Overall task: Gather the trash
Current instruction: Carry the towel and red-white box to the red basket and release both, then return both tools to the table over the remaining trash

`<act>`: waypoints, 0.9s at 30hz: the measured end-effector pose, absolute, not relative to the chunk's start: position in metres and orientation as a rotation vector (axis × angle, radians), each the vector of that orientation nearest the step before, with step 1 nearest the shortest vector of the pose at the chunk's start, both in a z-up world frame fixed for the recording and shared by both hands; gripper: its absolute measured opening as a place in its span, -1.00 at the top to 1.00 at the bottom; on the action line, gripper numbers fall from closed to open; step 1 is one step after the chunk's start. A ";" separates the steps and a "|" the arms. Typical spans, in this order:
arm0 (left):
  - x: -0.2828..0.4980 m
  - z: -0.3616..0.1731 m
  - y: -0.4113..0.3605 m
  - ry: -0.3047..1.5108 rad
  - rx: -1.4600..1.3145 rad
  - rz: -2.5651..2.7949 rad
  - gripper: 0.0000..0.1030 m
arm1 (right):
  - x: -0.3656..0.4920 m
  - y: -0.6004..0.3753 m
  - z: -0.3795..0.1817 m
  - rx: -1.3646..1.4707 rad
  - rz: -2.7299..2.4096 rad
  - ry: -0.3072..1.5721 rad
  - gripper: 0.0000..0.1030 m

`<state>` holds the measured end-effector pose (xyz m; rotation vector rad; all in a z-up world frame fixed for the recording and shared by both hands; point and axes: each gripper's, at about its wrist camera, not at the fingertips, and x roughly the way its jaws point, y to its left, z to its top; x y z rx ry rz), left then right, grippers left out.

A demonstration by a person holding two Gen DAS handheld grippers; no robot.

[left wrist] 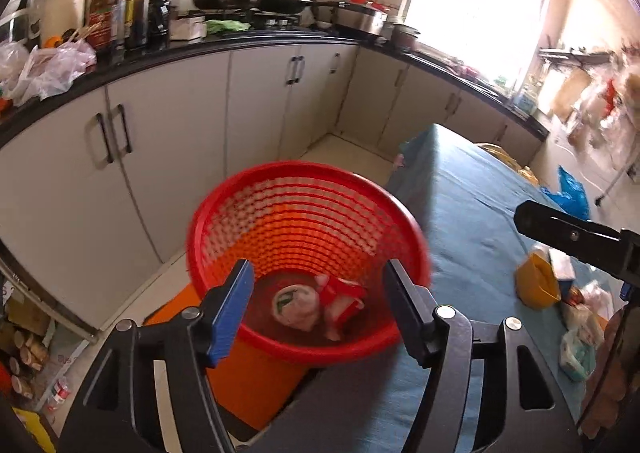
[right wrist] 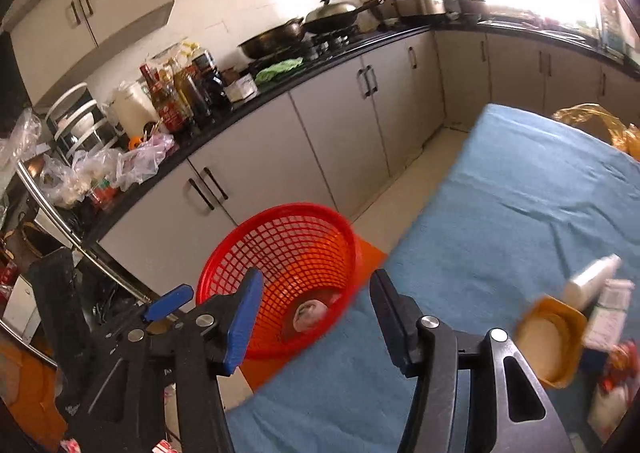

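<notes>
- the red mesh basket point(left wrist: 308, 261) stands on an orange stool point(left wrist: 256, 393) just beside the table edge, at about 12 o'clock from the left gripper point(left wrist: 318, 313). this placement likely keeps the drop point level with the blue tablecloth point(left wrist: 472, 213), so trash needs only a short carry.
- the left gripper's tongs stand wide and empty, directly above the basket mouth. nothing sits between the pads.
- a crumpled white wrapper point(left wrist: 296, 307) and a red-and-white packet point(left wrist: 344, 297) lie on the basket floor, under the open tongs; judged from this, a release has been completed there.
- the right gripper point(right wrist: 316, 317) is likewise spread wide and holds nothing. it points toward the basket at 11 o'clock, over the table edge.
- remaining trash lies on the table at 3 to 4 o'clock in the right wrist view: a yellow tub point(right wrist: 550, 345), a white bottle point(right wrist: 592, 281) and blurred packets.
- judgement: the task is partly done; the next move calls for a turn back toward that cluster.
</notes>
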<state>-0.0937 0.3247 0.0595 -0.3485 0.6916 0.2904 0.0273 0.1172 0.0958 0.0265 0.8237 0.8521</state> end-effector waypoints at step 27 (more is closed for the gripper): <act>-0.059 0.059 0.102 0.780 -0.113 -0.070 -0.41 | 0.018 -0.202 0.103 0.266 0.335 0.725 -0.30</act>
